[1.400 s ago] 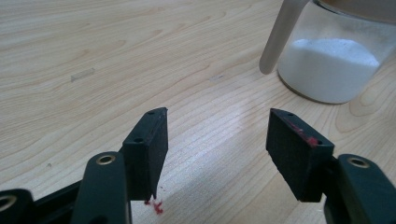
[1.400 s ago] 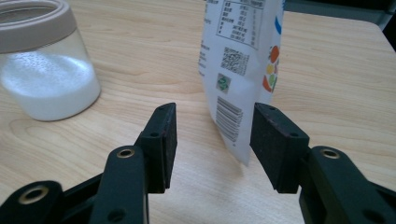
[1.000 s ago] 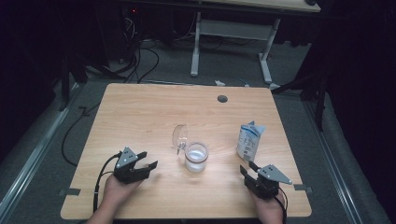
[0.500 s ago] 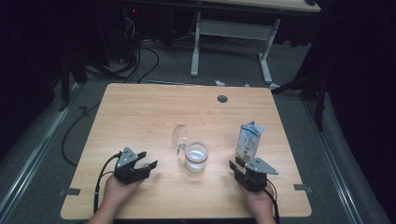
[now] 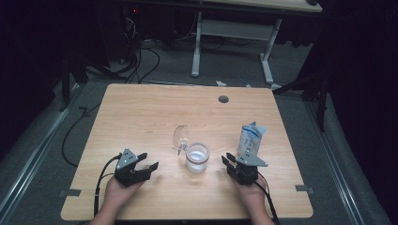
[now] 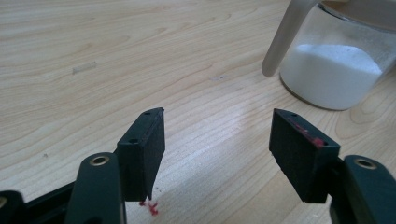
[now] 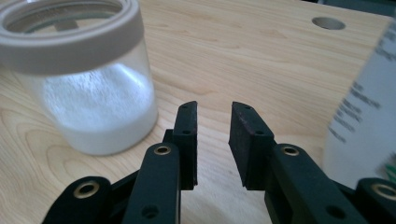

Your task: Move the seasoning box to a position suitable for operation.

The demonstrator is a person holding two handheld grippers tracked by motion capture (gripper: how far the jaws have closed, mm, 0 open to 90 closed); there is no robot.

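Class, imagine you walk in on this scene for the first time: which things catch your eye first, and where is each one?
First, the clear jar with white powder, mid-table toward the near edge, its hinged lid flipped open behind it. To its right stands a white and blue paper bag. The left gripper sits wide open left of the jar; the right gripper, jaws narrower and empty, sits between jar and bag.

One desk (image 5: 141, 112) carries everything. On it stands one clear jar (image 5: 197, 158) partly filled with white powder, near the middle. One clear lid (image 5: 180, 137) stands hinged open at the jar's far left side. One white and blue packet (image 5: 250, 138) stands upright to the right of the jar. Two tongs are at the near edge: the left tongs (image 5: 146, 168) and the right tongs (image 5: 228, 162). One round hole (image 5: 223, 99) is in the desk's far part.
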